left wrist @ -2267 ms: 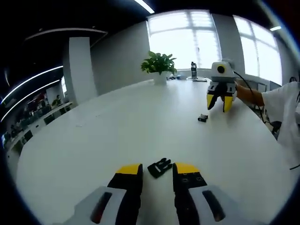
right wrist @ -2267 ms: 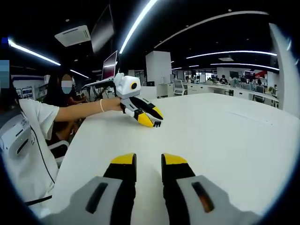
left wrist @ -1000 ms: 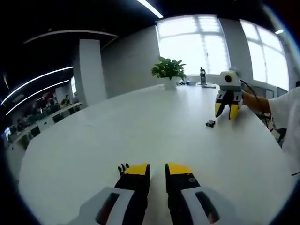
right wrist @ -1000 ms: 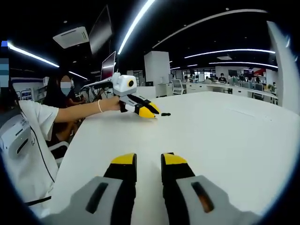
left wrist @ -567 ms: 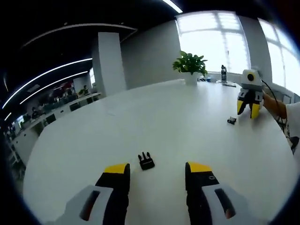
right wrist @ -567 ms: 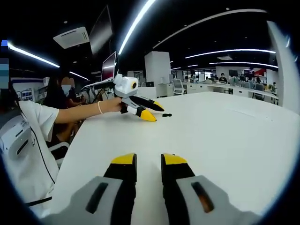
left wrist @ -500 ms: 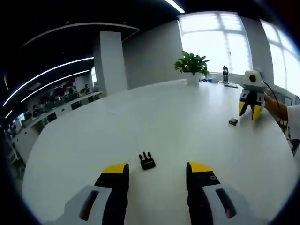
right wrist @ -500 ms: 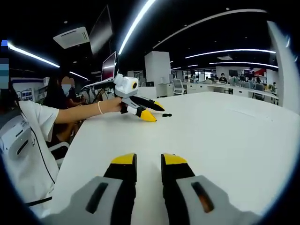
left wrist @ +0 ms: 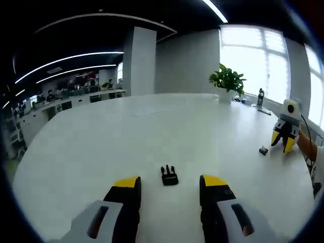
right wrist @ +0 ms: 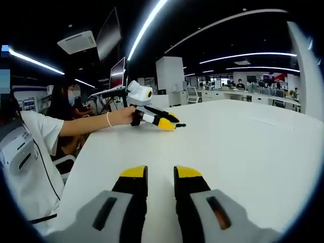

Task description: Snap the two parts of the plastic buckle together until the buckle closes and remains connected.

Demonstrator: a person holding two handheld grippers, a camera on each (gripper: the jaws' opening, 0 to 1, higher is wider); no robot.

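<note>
Ahead of the released left tool [left wrist: 168, 186], pronged buckle half [left wrist: 169, 175], still loose, nearer centre.

Wide white counter [left wrist: 152, 126], potted plant [left wrist: 228, 81] and bottle [left wrist: 260, 97] at its far edge by bright windows [left wrist: 253, 61], white pillar [left wrist: 139, 61], ceiling light strips [right wrist: 147, 25], distant office desks [right wrist: 243, 96]
</note>
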